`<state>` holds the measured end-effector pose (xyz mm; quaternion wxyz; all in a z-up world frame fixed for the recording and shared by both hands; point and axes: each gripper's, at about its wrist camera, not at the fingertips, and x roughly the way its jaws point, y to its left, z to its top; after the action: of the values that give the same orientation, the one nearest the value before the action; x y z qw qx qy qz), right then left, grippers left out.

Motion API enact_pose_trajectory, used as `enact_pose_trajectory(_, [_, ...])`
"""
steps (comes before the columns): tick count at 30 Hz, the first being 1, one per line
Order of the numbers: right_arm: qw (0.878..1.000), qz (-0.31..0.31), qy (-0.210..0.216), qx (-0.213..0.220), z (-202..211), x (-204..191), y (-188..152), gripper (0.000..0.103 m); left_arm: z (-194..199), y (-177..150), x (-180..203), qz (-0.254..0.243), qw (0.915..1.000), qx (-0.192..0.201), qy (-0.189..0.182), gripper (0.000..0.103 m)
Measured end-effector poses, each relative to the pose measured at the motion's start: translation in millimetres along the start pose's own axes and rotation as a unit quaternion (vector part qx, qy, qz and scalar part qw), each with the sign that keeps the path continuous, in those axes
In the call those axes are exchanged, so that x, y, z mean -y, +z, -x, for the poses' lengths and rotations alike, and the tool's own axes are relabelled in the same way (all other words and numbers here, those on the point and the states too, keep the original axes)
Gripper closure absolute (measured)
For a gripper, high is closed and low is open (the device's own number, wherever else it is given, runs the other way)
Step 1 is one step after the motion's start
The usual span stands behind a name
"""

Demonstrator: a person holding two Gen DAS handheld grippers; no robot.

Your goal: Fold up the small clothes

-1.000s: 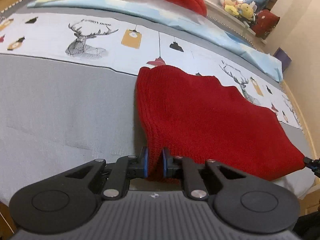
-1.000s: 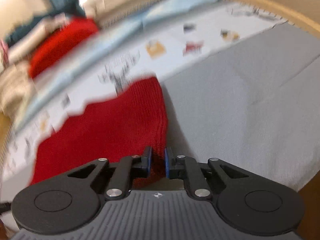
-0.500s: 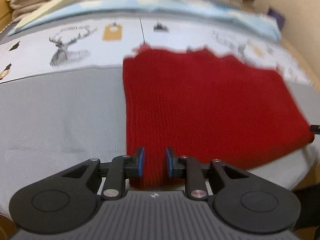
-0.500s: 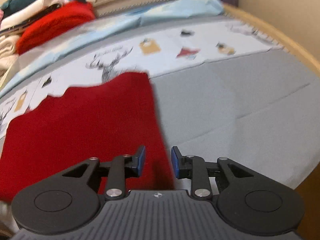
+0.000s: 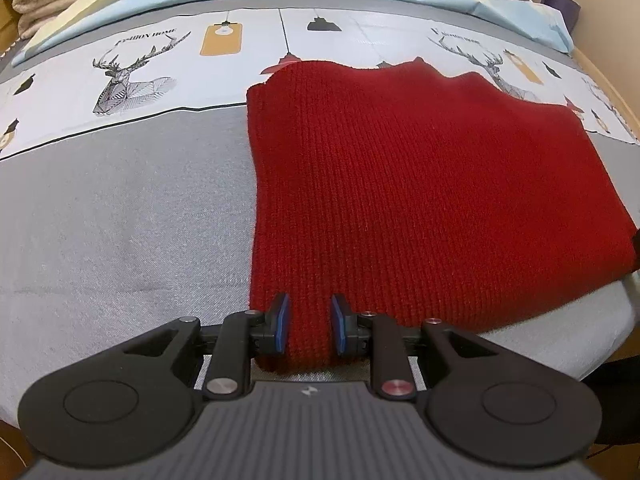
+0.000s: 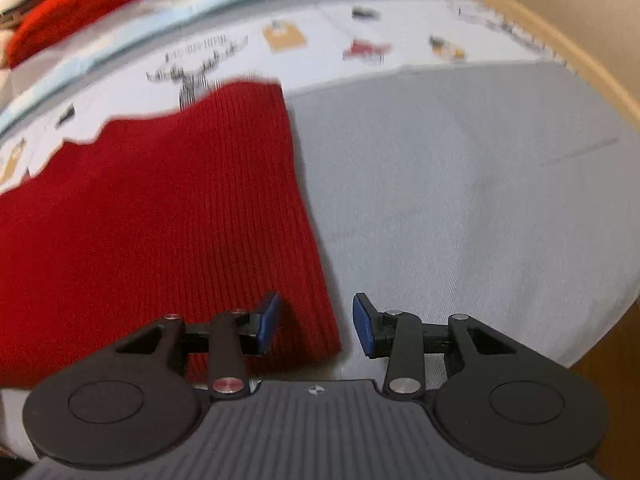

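Grey bed sheet [image 5: 120, 208] with a deer-print band at the far side. Folded red knit sweater [image 5: 420, 184] lies flat on it, near edge. Left gripper [image 5: 306, 326] slightly parted, straddling sweater's near-left corner, pads not pressing. Right gripper [image 6: 316, 326] jaws opening, wider, near-right corner between them, not gripped.

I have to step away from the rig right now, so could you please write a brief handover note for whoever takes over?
Left gripper: jaws apart, near left corner of the red knit sweater between them, pads not visibly pressing.
Right gripper: jaws opening, with the sweater's near right corner between them; the right pad is clear of the fabric.
Sweater: lies flat as a folded rectangle on the grey bedsheet, far edge over the deer-print band.
Done: this fold is laid down.
Left: probably withdraw both grippers, then any further fold or stacking.
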<state>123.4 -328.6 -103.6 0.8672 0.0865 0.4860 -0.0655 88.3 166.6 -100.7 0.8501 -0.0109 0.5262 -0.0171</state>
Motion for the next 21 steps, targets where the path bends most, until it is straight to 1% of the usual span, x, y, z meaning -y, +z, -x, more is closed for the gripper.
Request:
enact_pose_trajectory(1, [1.000,0.004,-0.007,-0.007,-4.7,1.1,-0.8,0.061,0.1,0.2,0.5,0.001,1.0000,-0.001,0.000,0.078])
enact_pose_trajectory(2, [0.999,0.008,-0.016,-0.026,-12.4,1.8,-2.2,0.061,-0.2,0.5,0.6,0.001,1.0000,-0.001,0.000,0.078])
enact_pose_trajectory(3, [0.999,0.009,-0.019,-0.046,-19.3,2.6,-4.3,0.060,-0.3,0.8,0.7,0.002,1.0000,-0.001,0.001,0.078])
enact_pose_trajectory(4, [0.998,0.006,-0.018,-0.054,-22.4,3.6,-5.4,0.059,0.0,0.6,0.3,0.003,1.0000,-0.001,0.001,0.078])
enact_pose_trajectory(8, [1.000,0.005,-0.022,-0.018,-9.5,4.6,-2.8,0.059,2.2,0.7,0.1,0.007,1.0000,0.003,-0.001,0.077])
enact_pose_trajectory(9, [1.000,0.007,-0.023,-0.016,-9.6,4.9,-2.7,0.059,2.7,0.5,-0.7,0.009,1.0000,0.004,-0.003,0.077])
enact_pose_trajectory(12, [0.999,0.008,-0.025,-0.039,-20.6,4.9,-5.1,0.055,4.7,1.7,-3.3,0.016,0.9998,0.006,-0.006,0.077])
enact_pose_trajectory(13, [0.999,0.005,-0.025,-0.035,-19.3,4.6,-6.3,0.055,5.7,2.4,-4.7,0.019,0.9998,0.007,-0.008,0.077])
enact_pose_trajectory(16, [1.000,-0.004,-0.025,0.008,-5.1,2.6,-8.1,0.055,8.7,3.4,-6.6,0.025,0.9996,0.011,-0.013,0.076])
enact_pose_trajectory(17, [1.000,-0.004,-0.024,0.015,-2.6,2.9,-8.1,0.054,9.0,3.5,-7.8,0.026,0.9995,0.011,-0.015,0.076])
enact_pose_trajectory(18, [1.000,-0.004,-0.020,0.011,-2.5,5.1,-9.1,0.054,7.8,3.4,-9.2,0.028,0.9994,0.007,-0.017,0.076])
enact_pose_trajectory(20, [0.999,-0.004,-0.021,-0.035,-17.1,10.3,-11.9,0.053,2.0,1.6,-11.1,0.027,0.9994,-0.010,-0.018,0.077])
enact_pose_trajectory(21, [0.998,-0.013,-0.020,-0.052,-22.9,14.3,-14.0,0.051,-0.5,0.4,-12.2,0.025,0.9994,-0.018,-0.017,0.077])
